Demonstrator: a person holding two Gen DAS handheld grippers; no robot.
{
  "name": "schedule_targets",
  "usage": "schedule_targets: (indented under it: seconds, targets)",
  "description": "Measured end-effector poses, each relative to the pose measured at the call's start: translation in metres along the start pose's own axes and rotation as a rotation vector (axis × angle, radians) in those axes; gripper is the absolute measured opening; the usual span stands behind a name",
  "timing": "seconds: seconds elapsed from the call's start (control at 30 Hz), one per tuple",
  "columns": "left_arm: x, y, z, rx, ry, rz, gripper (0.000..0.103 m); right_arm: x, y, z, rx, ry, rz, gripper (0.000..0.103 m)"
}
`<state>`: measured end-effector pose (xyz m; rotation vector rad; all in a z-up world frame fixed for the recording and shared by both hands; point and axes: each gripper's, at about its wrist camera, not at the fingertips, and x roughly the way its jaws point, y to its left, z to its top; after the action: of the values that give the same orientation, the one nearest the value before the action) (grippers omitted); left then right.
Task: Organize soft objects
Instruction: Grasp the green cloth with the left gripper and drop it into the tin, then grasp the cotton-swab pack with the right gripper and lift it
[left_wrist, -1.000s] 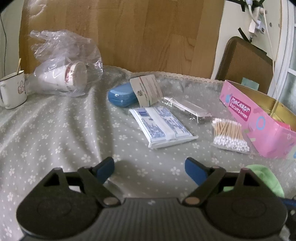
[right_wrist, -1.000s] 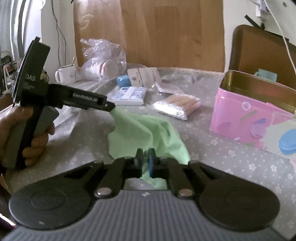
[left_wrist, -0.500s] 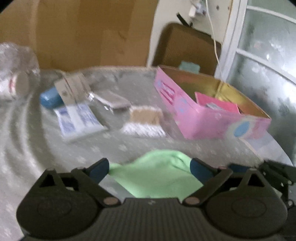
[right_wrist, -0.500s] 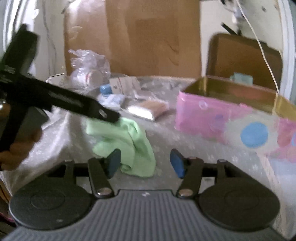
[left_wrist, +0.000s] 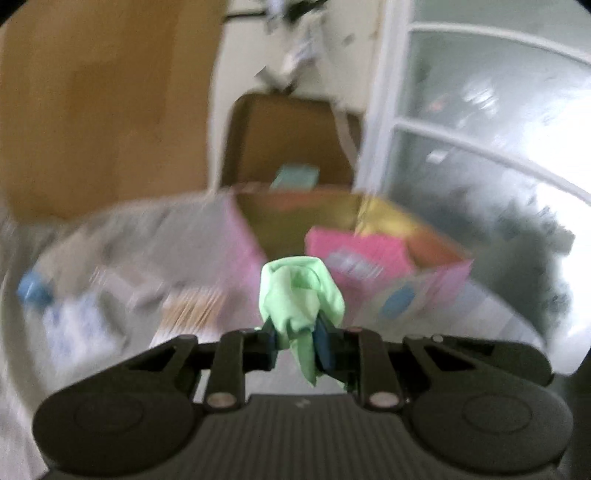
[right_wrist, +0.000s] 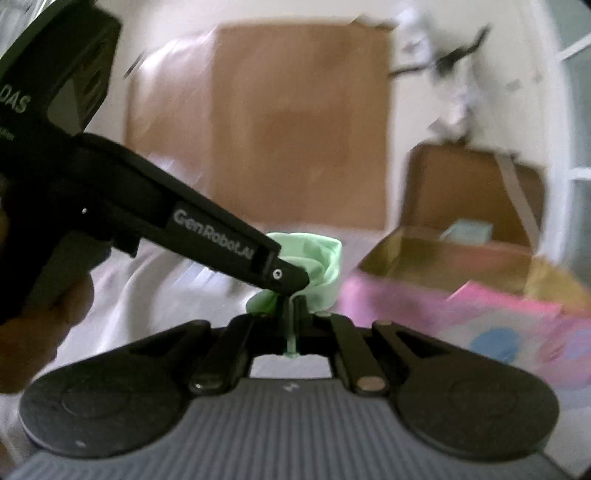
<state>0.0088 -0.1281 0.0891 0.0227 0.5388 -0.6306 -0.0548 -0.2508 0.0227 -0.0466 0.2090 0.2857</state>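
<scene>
Gripping green cloth (left_wrist: 301, 291) | left tool (left_wrist: 297, 341) clamped on it | right tool (right_wrist: 291, 308) pinching same cloth | pink tin (right_wrist: 424, 306) beside.

My left gripper (left_wrist: 295, 341) has just snapped closed, its blue fingers (left_wrist: 322, 341) pinching a bunched green cloth (left_wrist: 301, 291) and angled a little downward. My right gripper (right_wrist: 291, 308) has also just closed, clamping a thin fold of the same cloth, pointing nearly level. My left hand (right_wrist: 44, 325) wraps the handle at the edge of the right view.
</scene>
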Motion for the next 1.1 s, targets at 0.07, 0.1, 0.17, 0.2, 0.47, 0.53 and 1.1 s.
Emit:
schedule_targets:
  seconds: [0.07,0.1,0.17,0.2,0.47,0.53,1.1]
  targets:
    - [0.016,-0.012,0.019,0.029,-0.020,-0.034,0.020,-0.001,-0.014,0.007,0.000,-0.051,-0.077,0.007]
    - [0.028,-0.017,0.027,0.039,-0.022,-0.046,0.023,0.001,-0.023,0.010,0.002,-0.059,-0.110,0.007]
    - [0.055,-0.023,0.039,0.033,-0.011,-0.063,0.029,0.011,-0.042,0.012,0.019,-0.054,-0.171,0.007]
    - [0.069,-0.025,0.043,0.024,0.001,-0.059,0.038,0.017,-0.053,0.012,0.033,-0.042,-0.199,0.007]
    - [0.119,-0.023,0.047,-0.010,0.038,0.108,0.099,0.040,-0.103,0.000,0.172,0.022,-0.348,0.048]
    - [0.106,-0.019,0.044,-0.005,0.004,0.120,0.099,0.033,-0.100,-0.002,0.173,-0.006,-0.357,0.053]
    - [-0.006,0.140,-0.073,-0.338,0.062,0.497,0.094,0.078,0.026,0.006,-0.078,0.203,0.087,0.053]
